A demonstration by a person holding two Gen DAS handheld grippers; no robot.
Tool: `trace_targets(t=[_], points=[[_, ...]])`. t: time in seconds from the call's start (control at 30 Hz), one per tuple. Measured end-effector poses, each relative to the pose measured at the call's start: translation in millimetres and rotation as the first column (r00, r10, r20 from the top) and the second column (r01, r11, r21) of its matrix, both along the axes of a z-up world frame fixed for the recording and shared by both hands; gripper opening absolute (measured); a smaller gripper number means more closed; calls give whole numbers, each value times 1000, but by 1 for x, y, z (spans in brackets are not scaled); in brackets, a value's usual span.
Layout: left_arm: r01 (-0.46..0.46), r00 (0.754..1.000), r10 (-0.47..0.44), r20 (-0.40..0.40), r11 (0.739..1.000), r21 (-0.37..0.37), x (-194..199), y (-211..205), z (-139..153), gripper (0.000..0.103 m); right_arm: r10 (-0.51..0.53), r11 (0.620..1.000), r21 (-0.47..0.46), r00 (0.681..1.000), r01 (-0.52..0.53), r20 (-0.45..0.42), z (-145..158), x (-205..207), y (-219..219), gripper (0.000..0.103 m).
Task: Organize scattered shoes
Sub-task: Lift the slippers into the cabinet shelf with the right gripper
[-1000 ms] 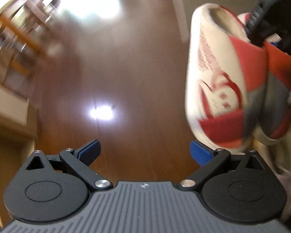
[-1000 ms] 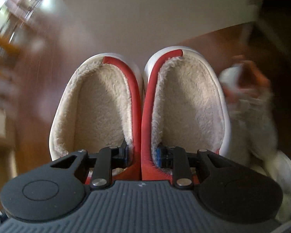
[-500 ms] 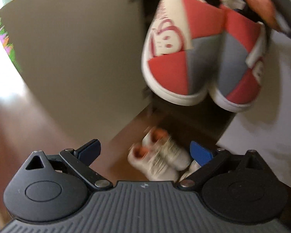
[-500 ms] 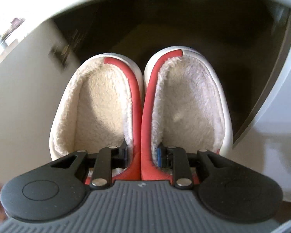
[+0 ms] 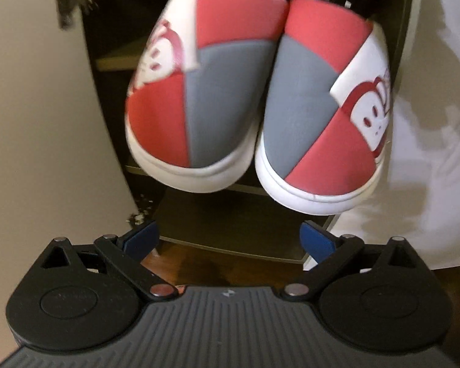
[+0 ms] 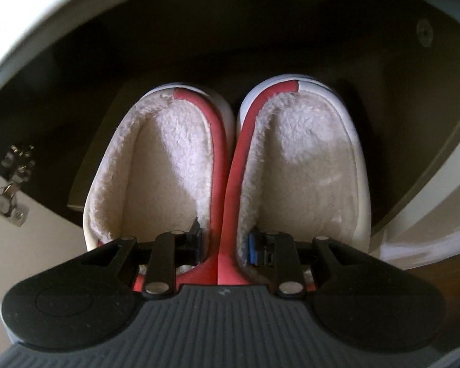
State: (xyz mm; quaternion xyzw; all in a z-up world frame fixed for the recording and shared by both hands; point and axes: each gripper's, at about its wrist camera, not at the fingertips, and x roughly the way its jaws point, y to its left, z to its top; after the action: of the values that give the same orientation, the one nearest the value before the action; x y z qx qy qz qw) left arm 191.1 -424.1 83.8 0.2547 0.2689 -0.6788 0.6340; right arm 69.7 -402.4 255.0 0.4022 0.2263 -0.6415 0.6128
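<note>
A: Here, the right gripper (image 6: 224, 245) pinches both slippers' (image 6: 227, 165) inner walls together, its jaws just starting to open, so the pair travels as one.

B: And the left gripper (image 5: 230, 239)?

A: Spread, empty, below. The slippers, fleece-lined, patched red, grey and white, hang at the dark cabinet (image 6: 230, 46) mouth above a shelf (image 5: 230, 233).

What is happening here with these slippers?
A person is putting away a pair of slippers with two handheld grippers. The right gripper pinches the two inner walls together, one finger inside each slipper; its jaws are just starting to open. The pair hangs in front of an open dark cabinet, over a shelf. The left gripper is open and empty, below the slippers' toes.
</note>
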Motion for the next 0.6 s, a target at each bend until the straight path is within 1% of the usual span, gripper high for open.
trace_targets(t=[0.1, 0.17, 0.27, 0.37, 0.4, 0.5, 0.57, 0.6], points=[[16, 1000, -16, -4, 1000, 0, -2, -14, -8, 100, 22, 999, -25, 999, -23, -50, -1, 8, 15, 26], [22, 999, -22, -34, 1000, 10, 0, -23, -11, 100, 28, 999, -32, 998, -30, -63, -1, 10, 22, 25], [55, 997, -54, -46, 998, 11, -3, -27, -12, 99, 27, 999, -42, 996, -30, -83, -1, 13, 36, 25], [107, 994, -107, -26, 994, 1, -9, -29, -8, 99, 33, 998, -49, 994, -38, -102, 0, 16, 49, 26], [119, 992, -119, -40, 993, 17, -9, -31, -5, 98, 36, 998, -51, 993, -42, -108, 0, 16, 54, 26], [134, 990, -134, -40, 991, 17, -7, -28, 3, 98, 39, 996, -72, 992, -49, -122, 1, 17, 66, 29], [128, 991, -128, -40, 992, 0, -4, -24, 13, 98, 42, 993, -103, 990, -56, -134, 1, 16, 76, 33], [124, 991, -125, -40, 992, -10, -3, -22, 18, 98, 52, 988, -134, 988, -72, -148, 2, 16, 83, 37]])
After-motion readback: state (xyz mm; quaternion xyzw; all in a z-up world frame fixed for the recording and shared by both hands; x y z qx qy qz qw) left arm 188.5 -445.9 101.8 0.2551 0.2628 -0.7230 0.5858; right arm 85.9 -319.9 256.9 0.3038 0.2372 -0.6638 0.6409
